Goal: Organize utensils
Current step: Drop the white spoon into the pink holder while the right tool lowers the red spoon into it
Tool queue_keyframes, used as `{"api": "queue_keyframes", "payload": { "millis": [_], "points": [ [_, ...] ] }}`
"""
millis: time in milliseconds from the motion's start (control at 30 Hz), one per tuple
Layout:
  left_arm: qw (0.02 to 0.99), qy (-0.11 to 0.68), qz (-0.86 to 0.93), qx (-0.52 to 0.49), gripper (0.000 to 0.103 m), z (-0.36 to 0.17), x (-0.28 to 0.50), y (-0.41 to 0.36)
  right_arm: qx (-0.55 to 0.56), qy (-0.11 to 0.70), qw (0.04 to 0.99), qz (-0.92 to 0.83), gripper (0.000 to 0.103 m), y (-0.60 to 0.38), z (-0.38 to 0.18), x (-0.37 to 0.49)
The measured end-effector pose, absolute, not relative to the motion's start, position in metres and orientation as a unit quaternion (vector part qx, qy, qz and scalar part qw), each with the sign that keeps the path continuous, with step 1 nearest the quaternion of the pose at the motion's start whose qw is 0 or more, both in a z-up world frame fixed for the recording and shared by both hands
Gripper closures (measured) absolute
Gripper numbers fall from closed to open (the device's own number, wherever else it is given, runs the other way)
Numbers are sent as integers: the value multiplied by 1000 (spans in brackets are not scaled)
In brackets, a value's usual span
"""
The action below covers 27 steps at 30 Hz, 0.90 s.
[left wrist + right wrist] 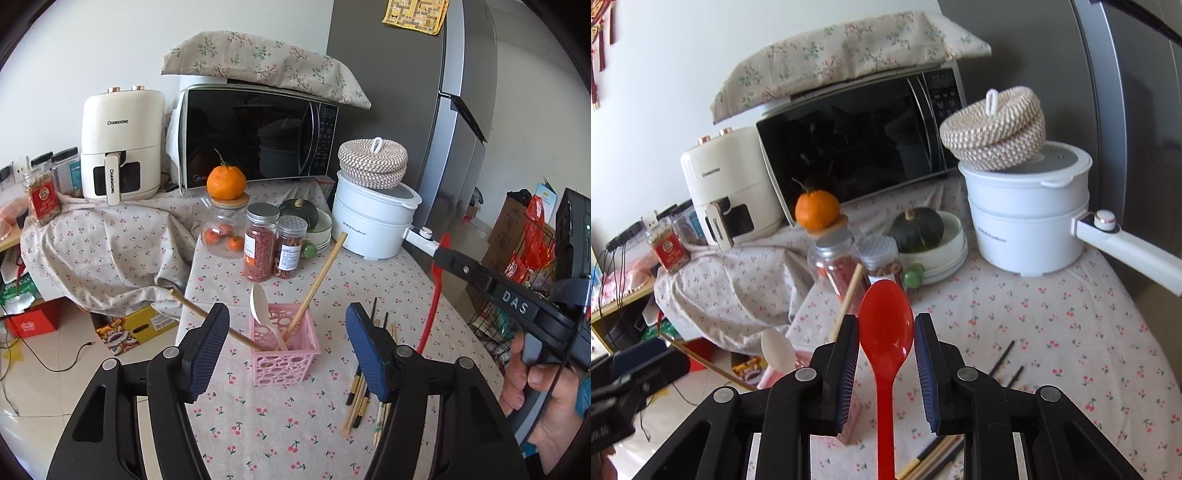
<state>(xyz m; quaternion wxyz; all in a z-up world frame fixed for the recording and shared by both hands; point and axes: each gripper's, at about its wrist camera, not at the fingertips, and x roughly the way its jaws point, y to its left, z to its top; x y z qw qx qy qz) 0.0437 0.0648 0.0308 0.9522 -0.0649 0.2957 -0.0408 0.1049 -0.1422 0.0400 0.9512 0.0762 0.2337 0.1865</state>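
The left gripper [288, 350] hangs wide open and empty over the pink basket [284, 354] near the bench's [258, 424] left edge, which holds a white spoon [260, 306] and two wooden chopsticks [317, 284], while the right gripper [886, 354] clamps a red spoon [886, 332] above loose chopsticks [360, 398].

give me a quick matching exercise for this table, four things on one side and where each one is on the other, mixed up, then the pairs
Things:
1. red spoon
2. white spoon
3. orange
4. woven mats

Places:
A. on a jar lid
B. on the white pot
C. between the right gripper's pads
D. in the pink basket

Pairs: 1-C, 2-D, 3-A, 4-B
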Motion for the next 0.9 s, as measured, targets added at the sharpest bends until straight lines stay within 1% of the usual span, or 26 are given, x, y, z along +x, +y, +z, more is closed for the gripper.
{"api": "queue_keyframes", "payload": {
  "millis": [67, 167, 400, 567, 900],
  "points": [
    [950, 302, -46, -71, 27, 30, 34, 72, 89, 208, 955, 190, 76, -133, 48, 103],
    [943, 321, -46, -74, 22, 23, 28, 85, 106, 181, 959, 193, 76, -117, 58, 105],
    [919, 385, -23, -74, 20, -3, 36, 113, 107, 119, 973, 165, 76, -79, 61, 118],
    [910, 406, -19, -82, 19, -11, 38, 122, 85, 96, 981, 148, 76, -54, 51, 127],
    [909, 407, -22, -88, 18, -9, 40, 123, 83, 108, 980, 144, 74, -38, 27, 134]
  ]
}}
